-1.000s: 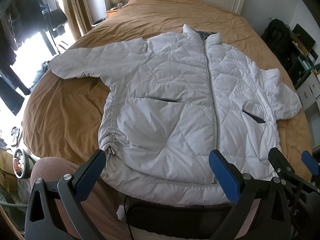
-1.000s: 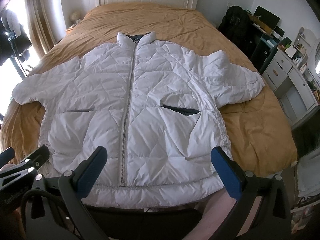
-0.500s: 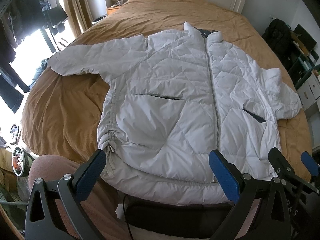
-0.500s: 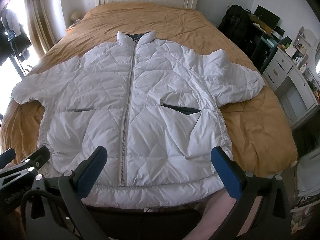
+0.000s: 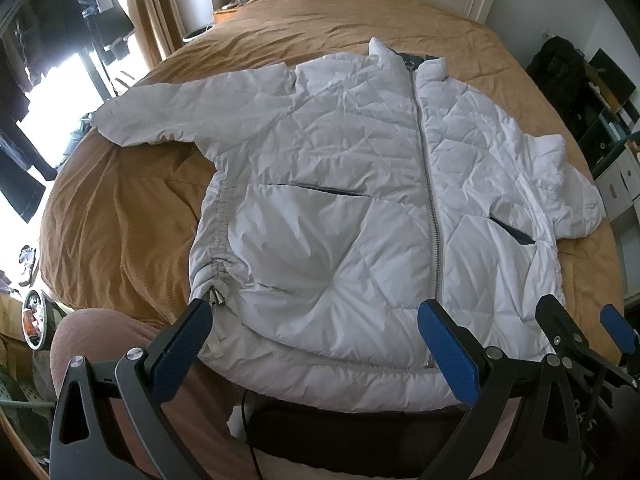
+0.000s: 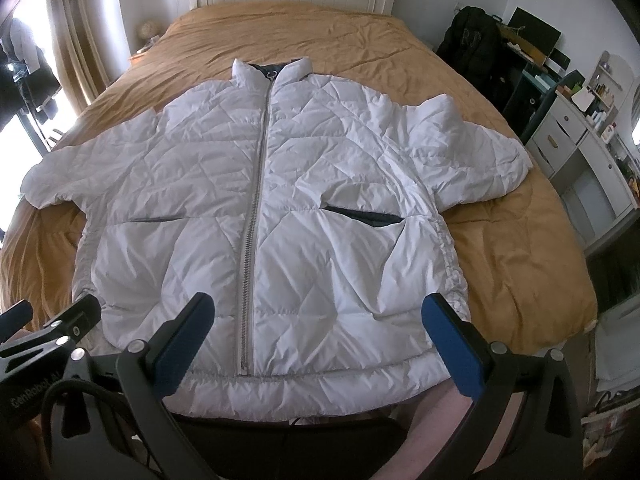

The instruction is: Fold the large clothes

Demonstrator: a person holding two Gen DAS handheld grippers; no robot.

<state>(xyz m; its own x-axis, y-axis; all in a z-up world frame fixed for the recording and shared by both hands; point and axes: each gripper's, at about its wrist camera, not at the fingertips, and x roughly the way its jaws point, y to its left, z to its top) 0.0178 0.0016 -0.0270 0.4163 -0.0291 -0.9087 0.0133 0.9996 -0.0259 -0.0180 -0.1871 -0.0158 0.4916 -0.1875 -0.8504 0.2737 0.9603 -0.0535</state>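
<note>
Daylight floods in from the window (image 5: 52,116) on the left, blown out to white glare there, leaving the white jacket (image 5: 360,208) bright with soft shadows in its creases, while fisheye distortion bends the room's edges and dark vignetting fills both views' corners.

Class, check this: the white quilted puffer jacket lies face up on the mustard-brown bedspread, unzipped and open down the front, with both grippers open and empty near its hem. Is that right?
Not quite. The white quilted puffer jacket is zipped shut up to the collar, as the right wrist view shows. The rest holds: it lies face up on the mustard-brown bedspread, and the left gripper and right gripper are open and empty near its hem.
</note>
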